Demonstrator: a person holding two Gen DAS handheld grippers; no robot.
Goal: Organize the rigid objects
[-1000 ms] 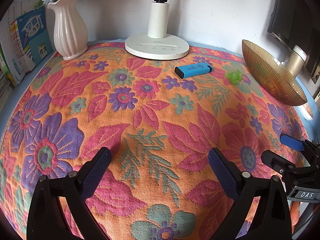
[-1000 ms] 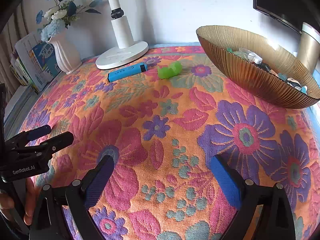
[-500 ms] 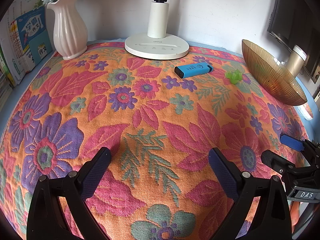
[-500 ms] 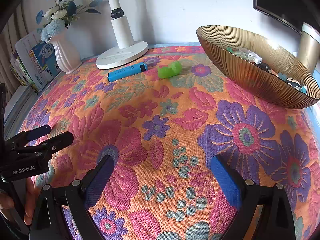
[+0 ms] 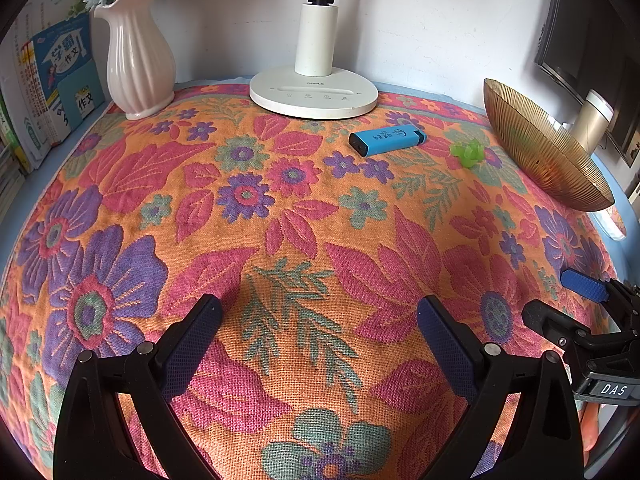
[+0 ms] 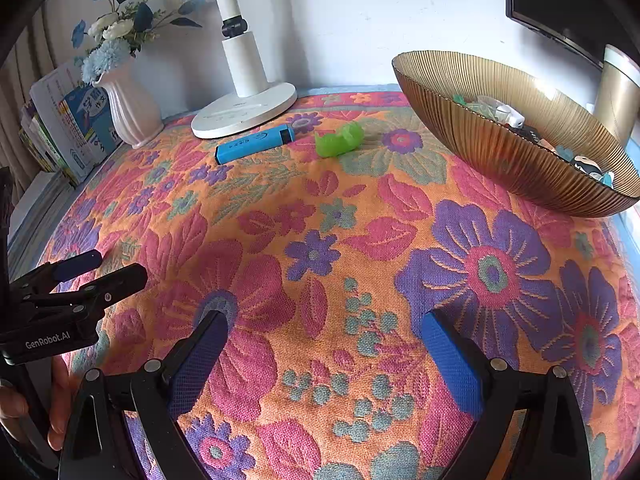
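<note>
Both the left gripper (image 5: 318, 330) and right gripper (image 6: 324, 346) hover wide-jawed, empty, over the floral woven tablecloth (image 6: 320, 240). A flat blue plastic lighter (image 6: 255, 143) lies just beside a small green plastic toy (image 6: 339, 140), near the ribbed golden glass bowl (image 6: 500, 148).

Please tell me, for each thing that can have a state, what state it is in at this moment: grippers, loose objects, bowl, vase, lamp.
left gripper: open, holds nothing
right gripper: open, holds nothing
blue lighter: lying flat on the cloth, outside the bowl
green toy: lying on the cloth beside the lighter, outside the bowl
gold bowl: upright, already holds several small items
white vase: upright, with flowers
lamp: standing upright; on or off cannot be told
</note>
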